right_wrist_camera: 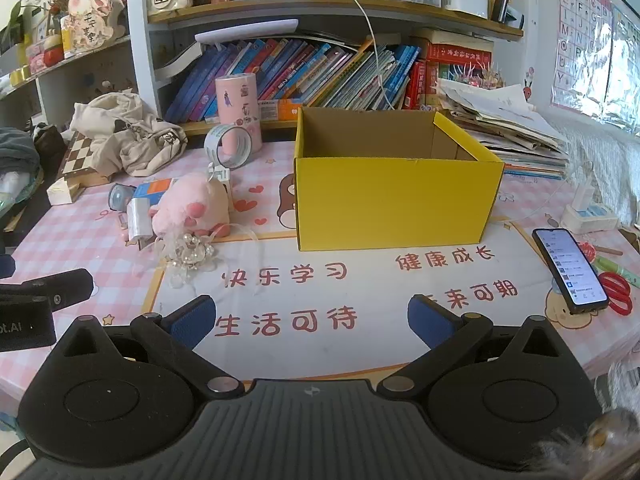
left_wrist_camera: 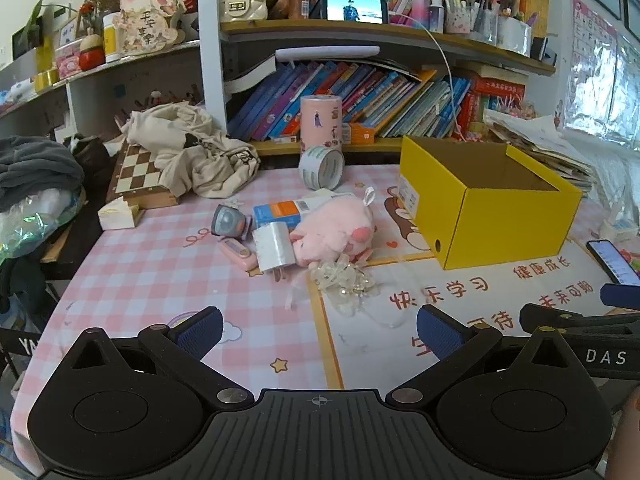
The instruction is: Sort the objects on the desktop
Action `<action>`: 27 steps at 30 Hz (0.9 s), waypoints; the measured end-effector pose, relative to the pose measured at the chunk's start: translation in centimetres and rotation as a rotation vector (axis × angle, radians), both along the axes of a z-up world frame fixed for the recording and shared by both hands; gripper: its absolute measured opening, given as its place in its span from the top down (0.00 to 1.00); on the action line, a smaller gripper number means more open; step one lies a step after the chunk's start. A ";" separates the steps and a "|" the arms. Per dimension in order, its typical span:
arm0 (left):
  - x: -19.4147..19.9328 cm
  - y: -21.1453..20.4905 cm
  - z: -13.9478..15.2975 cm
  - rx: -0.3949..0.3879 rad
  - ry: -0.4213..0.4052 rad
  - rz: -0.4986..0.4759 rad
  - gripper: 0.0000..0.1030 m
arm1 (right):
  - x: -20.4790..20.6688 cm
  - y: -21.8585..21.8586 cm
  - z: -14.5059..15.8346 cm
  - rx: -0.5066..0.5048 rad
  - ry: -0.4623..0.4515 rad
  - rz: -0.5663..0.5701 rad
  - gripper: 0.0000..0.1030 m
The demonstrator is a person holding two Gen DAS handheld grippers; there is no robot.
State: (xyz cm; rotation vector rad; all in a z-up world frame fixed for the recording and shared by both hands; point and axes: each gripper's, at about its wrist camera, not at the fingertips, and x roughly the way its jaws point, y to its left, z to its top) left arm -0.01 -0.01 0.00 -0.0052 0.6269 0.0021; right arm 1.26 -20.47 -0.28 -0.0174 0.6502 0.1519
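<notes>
Both my left claw (left_wrist_camera: 320,330) and right claw (right_wrist_camera: 312,320) gape empty; grabbing the pink plush pig (left_wrist_camera: 338,226) could snag the beaded bow (left_wrist_camera: 346,280) touching it.

Left gripper (left_wrist_camera: 319,330) spread wide above mat, pink plush (left_wrist_camera: 335,229) beside open yellow box (left_wrist_camera: 486,204)

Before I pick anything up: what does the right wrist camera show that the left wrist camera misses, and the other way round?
Only the right wrist view shows the red scissors and the white charger on a power strip at the desk's right side, plus the whole phone, which the left view cuts off.

Only the left wrist view shows the small pink case beside the pile and the grey clothes at far left.

Both show the open, empty yellow box, pink plush, tape roll, pearl hair bow, and both grippers open, left and right.
</notes>
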 end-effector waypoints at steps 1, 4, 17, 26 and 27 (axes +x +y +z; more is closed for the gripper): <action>0.0 0.0 0.0 0.002 0.000 0.001 0.00 | 0.0 0.0 0.0 -0.001 -0.003 0.000 0.00; -0.1 -0.2 0.0 0.010 0.000 0.005 0.00 | -0.1 0.0 0.1 -0.001 -0.002 0.000 0.00; 0.1 -0.1 -0.2 0.005 0.002 0.012 0.00 | -0.1 -0.1 -0.1 -0.002 0.002 -0.002 0.00; -0.3 -0.5 -0.6 0.012 -0.006 0.018 0.00 | 0.0 -0.1 -0.1 -0.001 0.005 0.001 0.00; -0.3 -0.6 -0.6 0.013 -0.007 0.017 0.00 | -0.1 0.0 -0.1 -0.002 0.004 0.000 0.00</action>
